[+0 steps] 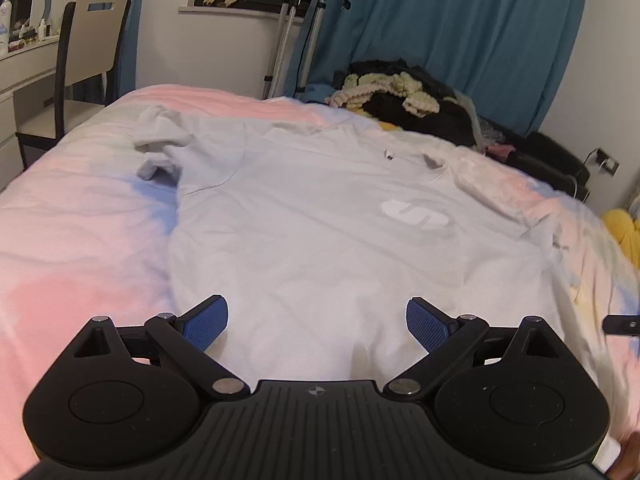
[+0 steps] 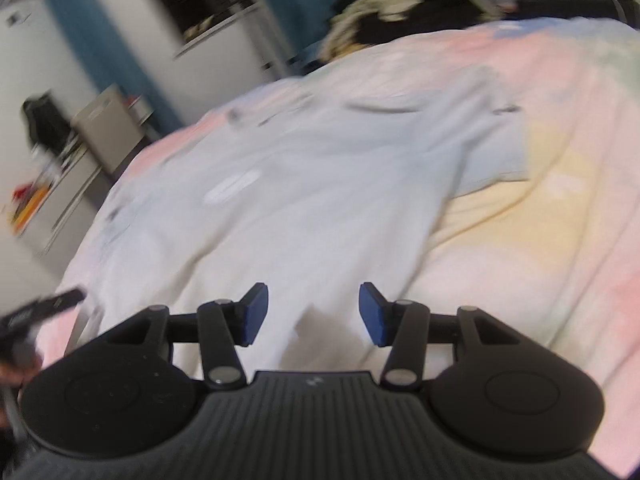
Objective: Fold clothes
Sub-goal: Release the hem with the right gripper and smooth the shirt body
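Two claws hang over the near hem of the T-shirt, both released and gripping nothing. The left claw has its blue pads spread wide just above the hem; the right claw is parted too, a little less widely, above the same hem nearer the shirt's right side. The right view is smeared, so how close its pads sit to the cloth I cannot tell.

The T-shirt lies face up on the bed, hem toward the claws and collar at the far end. A white logo sits on the chest. The sleeve left of the logo is bunched and twisted; the sleeve to the right of it lies flatter. Beyond the collar is a heap of dark and yellow clothes.

My judgement: the fold has not begun, and the step in hand is taking hold of the hem. To do it well, bring each claw down at one hem corner, well apart from the other, and pinch both layers of the shirt but not the bed cover beneath. Close fully before lifting. Smoothing the bunched sleeve flat first would likely keep the fold from trapping a lump
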`<state>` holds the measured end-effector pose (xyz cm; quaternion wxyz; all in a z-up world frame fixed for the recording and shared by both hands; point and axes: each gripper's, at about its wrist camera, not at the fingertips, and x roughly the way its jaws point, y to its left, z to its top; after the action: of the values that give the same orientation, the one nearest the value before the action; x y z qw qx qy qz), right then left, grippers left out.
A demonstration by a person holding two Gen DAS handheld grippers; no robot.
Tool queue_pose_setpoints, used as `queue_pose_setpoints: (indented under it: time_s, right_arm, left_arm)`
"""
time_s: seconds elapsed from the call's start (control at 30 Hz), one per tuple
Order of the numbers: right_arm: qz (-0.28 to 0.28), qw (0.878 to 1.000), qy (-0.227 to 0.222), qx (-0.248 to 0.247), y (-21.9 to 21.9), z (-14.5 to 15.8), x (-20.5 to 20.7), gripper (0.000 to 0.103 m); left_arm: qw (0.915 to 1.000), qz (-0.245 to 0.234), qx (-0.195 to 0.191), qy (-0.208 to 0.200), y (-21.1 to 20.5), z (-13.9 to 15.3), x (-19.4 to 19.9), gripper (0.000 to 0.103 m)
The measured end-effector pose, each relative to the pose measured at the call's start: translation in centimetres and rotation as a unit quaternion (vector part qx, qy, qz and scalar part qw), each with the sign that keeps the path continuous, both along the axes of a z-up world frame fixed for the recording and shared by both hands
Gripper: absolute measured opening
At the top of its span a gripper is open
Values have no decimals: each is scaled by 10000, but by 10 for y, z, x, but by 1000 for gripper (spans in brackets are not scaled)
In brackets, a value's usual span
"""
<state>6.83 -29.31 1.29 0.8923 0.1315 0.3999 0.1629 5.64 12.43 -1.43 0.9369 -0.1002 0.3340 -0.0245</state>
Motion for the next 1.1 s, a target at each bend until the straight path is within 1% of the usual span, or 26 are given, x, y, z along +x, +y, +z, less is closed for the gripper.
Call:
queue_pose_setpoints:
  time_s: [0.07, 0.1, 0.13, 0.17, 0.27, 0.33, 0.37, 0.4, 0.5, 0.53, 0.6, 0.63, 0.67, 0.7, 0.73, 0.8, 0.93, 1.0, 1.03, 1.1]
  right_arm:
    - [578, 9964, -173, -593, 23, 18, -17, 56]
    - [949, 9917, -190, -848, 32, 25, -26, 56]
    - [1288, 9861, -111, -1046, 39, 30, -34, 58]
    - [1603, 9799, 40, -1185, 45, 32, -41, 60]
    - [2299, 9592, 756, -1462, 55, 17, -55, 61]
    - [2621, 9432, 1249, -1614, 61, 2, -61, 61]
    - [2741, 9360, 1402, -1706, 64, -6, -66, 61]
    - [2831, 9307, 1491, -1770, 67, -9, -68, 61]
    - [3021, 9192, 1672, -1896, 76, -17, -70, 61]
    - [3046, 9144, 1721, -2038, 80, -20, -71, 61]
    - [3126, 9015, 1781, -2407, 89, -28, -73, 59]
    - [3185, 8959, 1780, -2535, 93, -30, -75, 50]
    - [3239, 8915, 1759, -2635, 97, -31, -78, 21]
    - [3265, 8860, 1745, -2791, 100, -30, -81, 6]
    - [3288, 8789, 1746, -2982, 101, -28, -83, 4]
    - [3334, 8642, 1770, -3326, 98, -22, -85, 4]
    - [3330, 8501, 1995, -3560, 79, -6, -81, 4]
    - [3255, 8473, 2074, -3648, 70, -3, -79, 4]
    - [3211, 8487, 2087, -3648, 67, -2, -77, 5]
    - [3145, 8541, 2084, -3581, 63, 2, -74, 10]
  left_arm:
    - [9999, 6, -128, 110, 14, 9, -12, 97]
    - [9996, -7, -217, 180, 22, 14, -18, 97]
    - [9993, -84, -272, 260, 29, 20, -24, 97]
    - [9988, -164, -295, 357, 35, 24, -30, 97]
    - [9958, -421, -61, 810, 47, 30, -42, 97]
    - [9919, -553, 6, 1146, 49, 29, -48, 96]
    - [9893, -666, 34, 1301, 48, 27, -51, 96]
    - [9864, -787, 107, 1440, 45, 23, -52, 96]
    - [9776, -906, 299, 1877, 37, 9, -42, 96]
    - [9741, -942, 366, 2022, 33, 3, -37, 96]
    - [9663, -996, 616, 2292, 23, -9, -29, 95]
    - [9648, -1006, 773, 2303, 18, -12, -27, 95]
    - [9642, -1065, 830, 2282, 14, -12, -27, 95]
    - [9638, -1121, 861, 2260, 10, -13, -28, 95]
    - [9643, -1161, 814, 2237, 9, -12, -29, 95]
    - [9665, -1159, 746, 2166, 11, -9, -33, 95]
    - [9747, -1036, 434, 1934, 21, 2, -40, 95]
    - [9782, -976, 287, 1811, 26, 6, -42, 95]
    - [9801, -947, 244, 1727, 27, 9, -43, 95]
    - [9836, -890, 158, 1559, 29, 14, -46, 95]
